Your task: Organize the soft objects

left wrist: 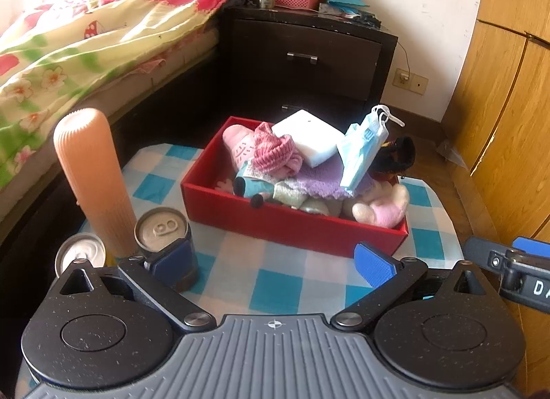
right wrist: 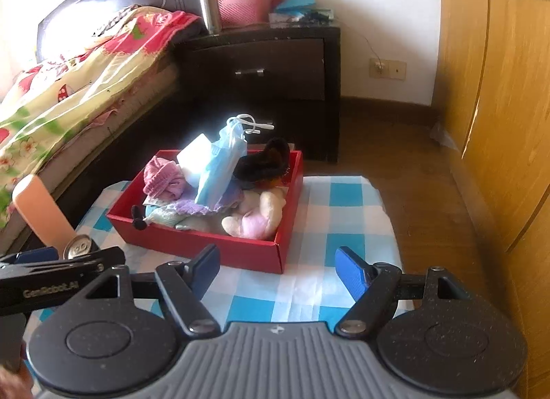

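The red cardboard box (left wrist: 288, 223) full of soft toys and cloths sits on the checked blue-white cloth (left wrist: 275, 282); both grippers – left (left wrist: 275, 258), right (right wrist: 276, 268) – gape empty; two metal cans (left wrist: 161, 230) and a ribbed peach bottle (left wrist: 91, 175) stand beside the left one.

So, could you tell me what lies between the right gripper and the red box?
Only bare blue-and-white checked cloth separates the right gripper from the red box, in the right wrist view.
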